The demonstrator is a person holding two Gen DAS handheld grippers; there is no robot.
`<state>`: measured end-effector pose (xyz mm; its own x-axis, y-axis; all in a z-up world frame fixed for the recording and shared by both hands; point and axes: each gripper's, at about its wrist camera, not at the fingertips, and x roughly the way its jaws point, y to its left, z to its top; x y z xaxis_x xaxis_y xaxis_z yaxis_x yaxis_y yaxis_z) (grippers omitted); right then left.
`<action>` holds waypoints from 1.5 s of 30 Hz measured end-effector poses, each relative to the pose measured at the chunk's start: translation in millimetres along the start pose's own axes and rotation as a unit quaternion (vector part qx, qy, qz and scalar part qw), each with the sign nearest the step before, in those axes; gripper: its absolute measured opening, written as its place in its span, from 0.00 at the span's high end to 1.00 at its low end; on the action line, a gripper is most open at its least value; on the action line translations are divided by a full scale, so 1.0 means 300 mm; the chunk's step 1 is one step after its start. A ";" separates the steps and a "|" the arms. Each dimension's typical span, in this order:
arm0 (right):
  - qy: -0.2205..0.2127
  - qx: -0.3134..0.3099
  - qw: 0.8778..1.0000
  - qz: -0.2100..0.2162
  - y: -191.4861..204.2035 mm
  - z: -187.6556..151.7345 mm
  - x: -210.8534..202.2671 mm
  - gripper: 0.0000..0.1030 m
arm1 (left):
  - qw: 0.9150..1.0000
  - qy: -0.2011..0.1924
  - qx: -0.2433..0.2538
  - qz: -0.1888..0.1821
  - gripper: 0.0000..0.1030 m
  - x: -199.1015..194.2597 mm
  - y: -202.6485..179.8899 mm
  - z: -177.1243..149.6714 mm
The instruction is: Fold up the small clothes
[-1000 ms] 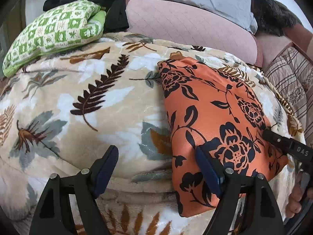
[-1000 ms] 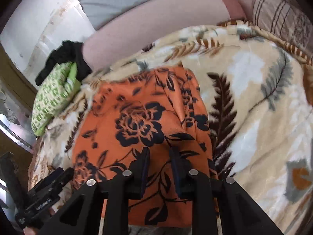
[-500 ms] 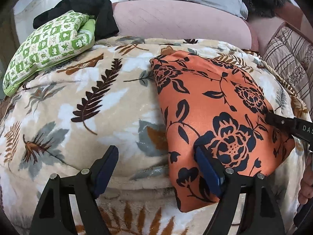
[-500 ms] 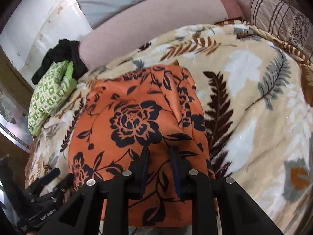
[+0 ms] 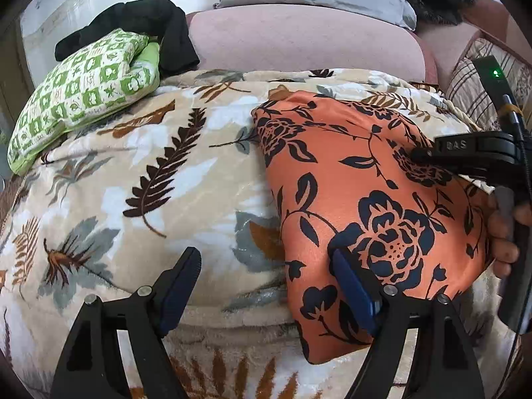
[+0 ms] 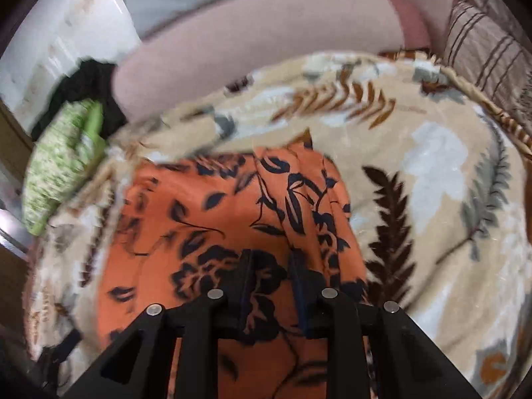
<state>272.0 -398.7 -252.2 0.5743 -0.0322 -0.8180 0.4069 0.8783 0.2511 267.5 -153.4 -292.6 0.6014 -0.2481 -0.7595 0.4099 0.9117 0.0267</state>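
The leaf-print blanket point(image 5: 139, 179) covers the bed. At far left lie a green checked cushion point(image 5: 83, 96) and a black garment point(image 5: 146, 23). The orange floral garment point(image 5: 359, 179) lies folded on the blanket, right of centre. The left gripper point(image 5: 266, 286) is released, jaws wide, the right finger resting on the garment's near edge. The right gripper point(image 6: 271, 282) is clenched on a ridge of orange fabric.

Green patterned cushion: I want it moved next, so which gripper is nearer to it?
Left. The left gripper sits open on the cushion's side; the right gripper is across the orange garment.
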 end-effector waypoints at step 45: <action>0.051 0.110 0.987 0.101 -0.175 -0.294 -0.213 0.67 | 0.999 0.024 -0.016 -0.020 0.19 -0.012 0.058 -0.030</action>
<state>151.3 -400.7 -258.7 0.5892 0.1921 -0.7848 0.4417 0.7367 0.5119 266.2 -133.7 -295.1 0.5511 -0.2697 -0.7896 0.4100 0.9117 -0.0253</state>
